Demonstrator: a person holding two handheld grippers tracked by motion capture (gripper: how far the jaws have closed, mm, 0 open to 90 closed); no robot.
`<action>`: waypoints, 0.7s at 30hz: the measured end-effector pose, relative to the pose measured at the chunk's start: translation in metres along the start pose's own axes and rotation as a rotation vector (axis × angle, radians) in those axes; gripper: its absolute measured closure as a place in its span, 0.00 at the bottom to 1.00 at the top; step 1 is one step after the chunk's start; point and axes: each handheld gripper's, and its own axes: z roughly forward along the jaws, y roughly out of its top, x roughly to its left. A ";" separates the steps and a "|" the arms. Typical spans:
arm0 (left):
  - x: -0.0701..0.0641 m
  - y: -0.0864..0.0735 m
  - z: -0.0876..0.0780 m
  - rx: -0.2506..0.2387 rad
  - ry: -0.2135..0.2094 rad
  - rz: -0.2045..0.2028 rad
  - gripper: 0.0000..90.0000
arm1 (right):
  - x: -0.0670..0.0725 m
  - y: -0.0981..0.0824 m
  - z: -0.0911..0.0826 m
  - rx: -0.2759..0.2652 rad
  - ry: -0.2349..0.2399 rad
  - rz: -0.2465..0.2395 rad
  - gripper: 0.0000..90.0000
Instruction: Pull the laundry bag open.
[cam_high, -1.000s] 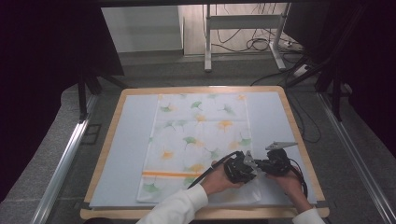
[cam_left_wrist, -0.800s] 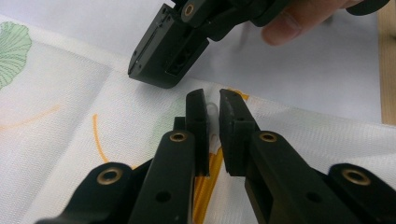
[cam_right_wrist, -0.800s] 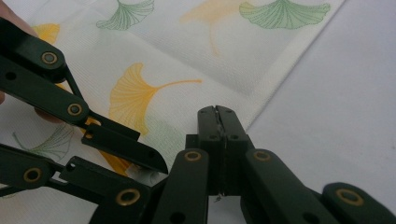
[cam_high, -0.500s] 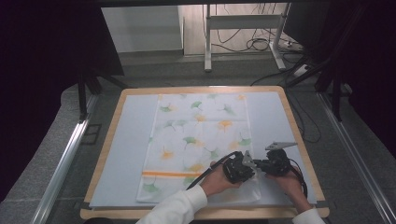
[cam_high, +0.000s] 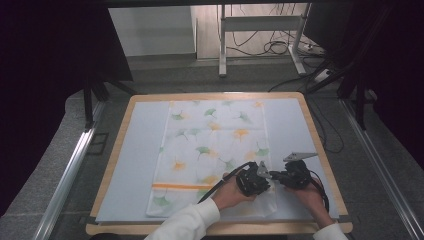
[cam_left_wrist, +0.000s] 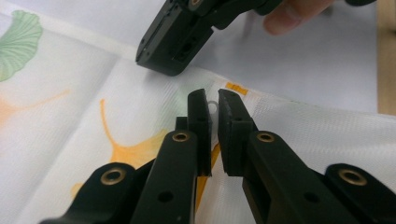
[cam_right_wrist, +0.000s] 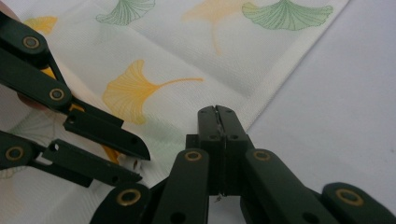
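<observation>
Both grippers crowd the near right corner of the ginkgo-print cloth (cam_high: 215, 150) lying flat on the bench (cam_high: 125, 150), right gripper (cam_right_wrist: 218, 116) fingers pressed together at its hem, left gripper (cam_left_wrist: 212, 109) fingers slightly parted, apparently closing on a pinched-up fold.

Even, soft light on the table; dark surroundings.

In the high view the table (cam_high: 125, 150) is evenly lit, shadows faint, both side margins nearly black, the floor beyond its far edge brighter. Both gripper views are soft: near jaws blurred, cloth (cam_right_wrist: 187, 51) weave slightly sharper, no glare.
</observation>
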 end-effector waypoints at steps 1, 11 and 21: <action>0.000 -0.001 -0.001 0.001 0.003 0.000 0.94 | 0.000 0.000 0.000 0.003 -0.001 -0.004 1.00; 0.005 -0.006 -0.002 -0.013 -0.018 -0.036 0.94 | 0.004 0.000 -0.001 0.004 -0.017 -0.011 1.00; 0.004 -0.006 -0.001 -0.016 -0.012 -0.031 0.94 | 0.016 -0.009 -0.018 0.004 -0.007 0.013 1.00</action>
